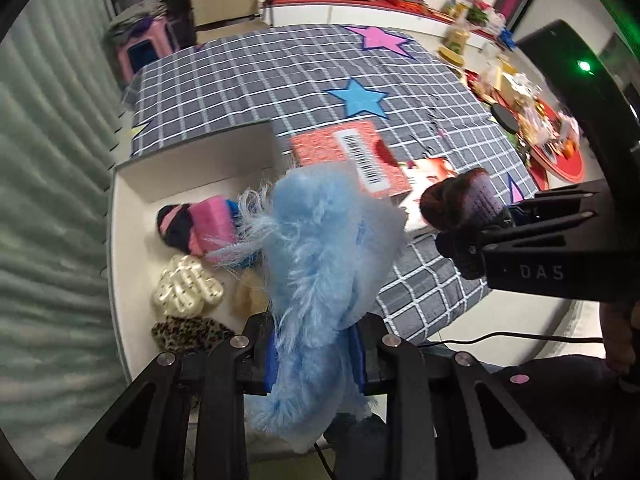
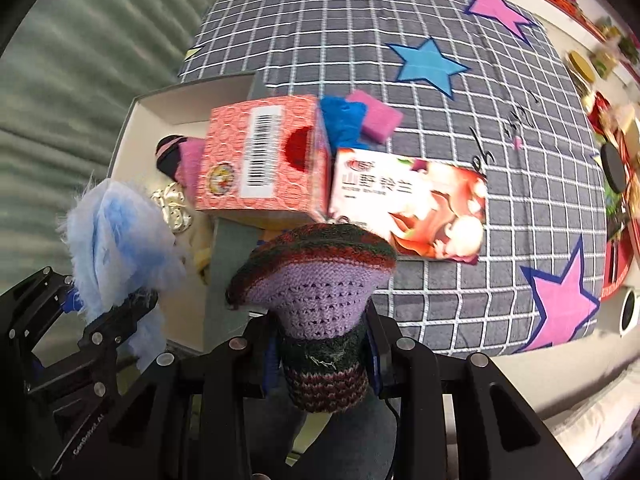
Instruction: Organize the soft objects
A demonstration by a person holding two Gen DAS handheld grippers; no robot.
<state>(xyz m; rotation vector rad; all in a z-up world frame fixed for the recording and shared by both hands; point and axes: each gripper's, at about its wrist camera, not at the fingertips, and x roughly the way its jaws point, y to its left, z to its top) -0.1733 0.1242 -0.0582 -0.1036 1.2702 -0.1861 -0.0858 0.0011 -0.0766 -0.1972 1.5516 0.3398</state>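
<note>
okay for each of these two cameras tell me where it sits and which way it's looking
Left wrist: on the left gripper, facing down at the white box; it holds the blue fluffy cloth.
Right wrist: on the right gripper, facing down at the checked blanket; it holds the knitted piece.
Shared: both grippers, the red carton.

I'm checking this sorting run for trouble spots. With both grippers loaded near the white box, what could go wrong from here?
1. The fluffy blue cloth hangs loose from the left gripper and hides much of the white box, so it may be dropped blind.
2. The red carton overhangs the box and could get knocked.
3. The knit piece in the right gripper is close to the left gripper; they may collide.
</note>
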